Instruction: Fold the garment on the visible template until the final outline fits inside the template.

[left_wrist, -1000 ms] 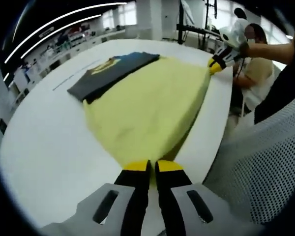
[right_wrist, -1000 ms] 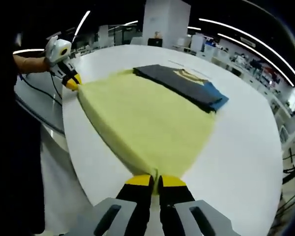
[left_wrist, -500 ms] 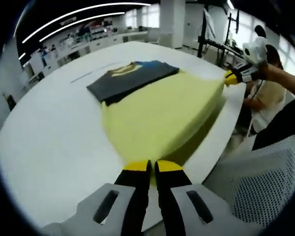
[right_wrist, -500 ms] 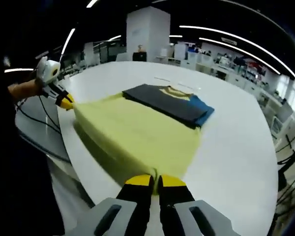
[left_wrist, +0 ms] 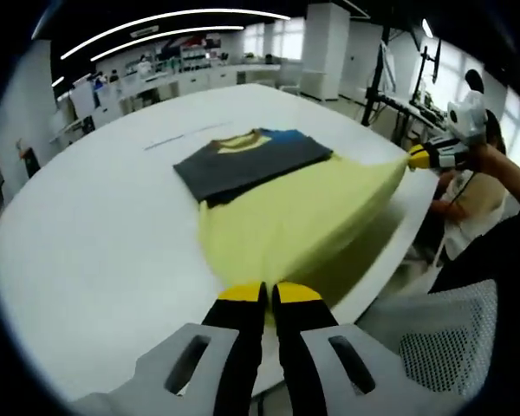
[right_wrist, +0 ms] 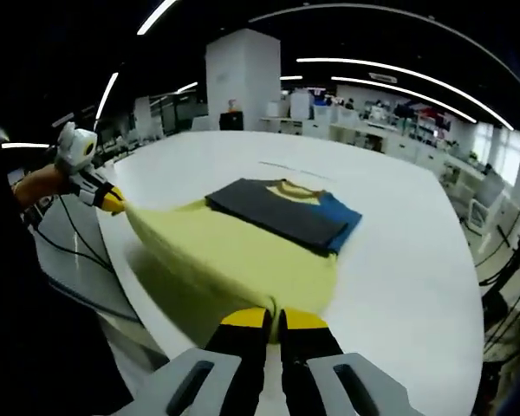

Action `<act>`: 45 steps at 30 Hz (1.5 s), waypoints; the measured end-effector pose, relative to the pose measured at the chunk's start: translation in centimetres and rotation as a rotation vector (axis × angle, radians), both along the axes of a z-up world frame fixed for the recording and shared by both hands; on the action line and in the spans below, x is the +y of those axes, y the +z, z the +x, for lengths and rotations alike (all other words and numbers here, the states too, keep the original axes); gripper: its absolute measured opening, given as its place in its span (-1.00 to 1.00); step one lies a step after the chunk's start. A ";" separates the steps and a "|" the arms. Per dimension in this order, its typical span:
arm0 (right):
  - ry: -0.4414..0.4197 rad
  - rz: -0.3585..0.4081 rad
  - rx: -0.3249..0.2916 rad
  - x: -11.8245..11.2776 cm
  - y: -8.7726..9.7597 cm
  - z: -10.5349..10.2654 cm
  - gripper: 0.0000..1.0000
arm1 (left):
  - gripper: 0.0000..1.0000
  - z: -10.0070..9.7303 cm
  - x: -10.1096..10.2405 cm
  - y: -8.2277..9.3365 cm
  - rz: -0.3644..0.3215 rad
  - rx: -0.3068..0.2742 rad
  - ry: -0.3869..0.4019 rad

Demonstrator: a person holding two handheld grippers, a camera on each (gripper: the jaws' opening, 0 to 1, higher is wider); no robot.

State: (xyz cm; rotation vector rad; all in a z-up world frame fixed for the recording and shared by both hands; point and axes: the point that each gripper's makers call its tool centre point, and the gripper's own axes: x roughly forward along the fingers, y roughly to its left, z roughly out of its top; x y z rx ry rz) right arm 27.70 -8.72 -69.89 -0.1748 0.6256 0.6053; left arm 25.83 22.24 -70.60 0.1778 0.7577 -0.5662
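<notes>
A pale yellow garment (left_wrist: pixel 305 214) is stretched taut between my two grippers, its near edge lifted off the white table (left_wrist: pixel 104 217). My left gripper (left_wrist: pixel 269 293) is shut on one corner of it. My right gripper (right_wrist: pixel 274 317) is shut on the other corner of the yellow garment (right_wrist: pixel 221 250). Each gripper shows in the other's view: the right one (left_wrist: pixel 419 157) at the far right, the left one (right_wrist: pixel 111 201) at the far left. Beyond the yellow cloth lies a folded dark grey shirt (left_wrist: pixel 250 161) with a yellow collar and a blue sleeve, flat on the table, also the dark shirt (right_wrist: pixel 282 211).
The round white table (right_wrist: pixel 399 251) ends close to my grippers. A white mesh chair (left_wrist: pixel 455 338) stands at the lower right of the left gripper view. A person (left_wrist: pixel 468 217) sits past the table edge. Cables (right_wrist: pixel 65 251) hang at the left. Office desks fill the background.
Both grippers have risen and pulled back, lifting the yellow garment's near edge off the table so a shadow shows beneath it. The dark shirt has stayed put.
</notes>
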 end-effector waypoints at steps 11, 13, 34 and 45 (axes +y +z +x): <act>-0.006 0.012 -0.026 0.1 3.1 -0.1 -1.00 | -0.98 0.1 -0.1 3.6 -0.004 -0.066 -0.017; 0.001 0.004 -0.027 0.2 3.4 -0.2 -1.00 | -0.98 0.1 -0.1 4.3 -0.012 -0.064 -0.006; 0.070 -0.108 -0.117 0.4 6.0 4.9 -1.00 | -0.98 4.6 -0.3 7.2 -0.024 -0.149 -0.036; 0.076 -0.128 -0.179 0.7 7.2 10.3 -1.00 | -0.98 10.0 0.1 9.2 -0.025 -0.244 0.006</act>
